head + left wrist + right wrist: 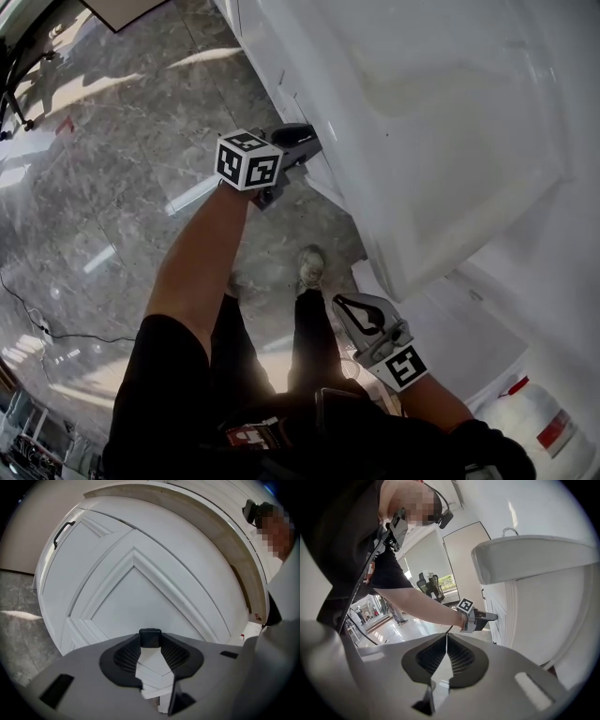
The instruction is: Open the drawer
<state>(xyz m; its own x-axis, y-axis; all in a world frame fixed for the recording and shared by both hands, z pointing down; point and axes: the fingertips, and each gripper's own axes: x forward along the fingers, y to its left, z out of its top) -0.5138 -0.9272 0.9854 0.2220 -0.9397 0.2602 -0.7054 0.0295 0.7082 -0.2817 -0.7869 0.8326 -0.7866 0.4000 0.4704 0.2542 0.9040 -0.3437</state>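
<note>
Grey veined marble floor [112, 187] fills the left of the head view. A white cabinet [450, 112] occupies the upper right, its top overhanging the panelled fronts below.

The left gripper [314, 142], upper centre of the head view, is held out on a bare forearm [202, 253]. Its tips are against the cabinet face and its marker cube [248, 160] faces the camera. In the left gripper view the left gripper [150, 641] has its jaws partly closed. A small black handle [150, 637] fills the gap at the tips and is touched by both jaws.

The drawer [154, 588] shows as a white front with raised moulding across the centre of that frame, directly behind the handle. Whether it has been pulled out at all cannot be told. A longer black handle [63, 532] sits on a neighbouring door at the upper left of that frame, well apart.

The right gripper view shows the same contact from the side. The left gripper [499, 616] appears at centre right, its tips meeting the cabinet front beneath the overhanging top [534, 557].

The right gripper [339, 300], lower centre of the head view, hangs near the person's legs. In its own view the right gripper [446, 637] has its jaws brought together at the tips, gripping nothing and touching nothing.

A white container [525, 412] with a red label stands at the lower right of the head view.
</note>
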